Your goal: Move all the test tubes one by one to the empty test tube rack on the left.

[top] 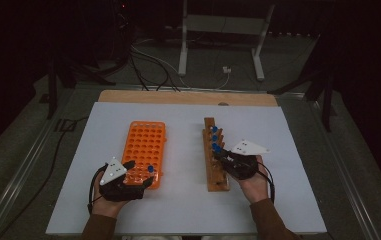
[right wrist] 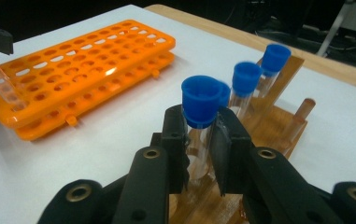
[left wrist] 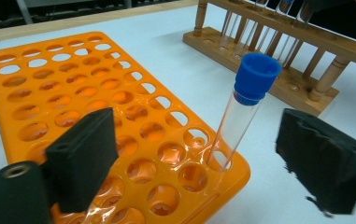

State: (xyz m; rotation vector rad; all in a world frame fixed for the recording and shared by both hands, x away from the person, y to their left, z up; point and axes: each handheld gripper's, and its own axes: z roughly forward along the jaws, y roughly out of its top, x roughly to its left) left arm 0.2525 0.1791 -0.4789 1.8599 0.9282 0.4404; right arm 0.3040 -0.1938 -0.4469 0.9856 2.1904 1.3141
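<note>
The work in hand is moving capped tubes from the wooden rack (top: 214, 160) to the orange rack (top: 144, 150); the right gripper (right wrist: 200, 140) has its jaws closed on a tube (right wrist: 199, 126) just under the blue cap (right wrist: 201, 100), the tube upright in the near part of the wooden rack; in the high view the same gripper (top: 223, 156) sits against that rack's right side, near its front half.

The left gripper (left wrist: 199, 154) stands wide open and holds nothing; a second tube (left wrist: 238, 116) leans in a corner hole of the orange rack between its jaws, and neither pad touches it.

The tubes look like thin clear plastic or glass, so probably light, stiff and smooth; the wall likely slips under a weak grip and may crack under a hard one. The sound place to hold seems to be the upper wall close under the cap, as the right gripper does; the cap's rim gives a ledge that should stop the tube sliding down through the pads. A grip on the cap alone could pull it off.

The tube should lift straight up along its own axis; a tilt could jam it in the hole or tip the light wooden rack; two more capped tubes (right wrist: 245, 88) stand just behind, close enough to knock.
</note>
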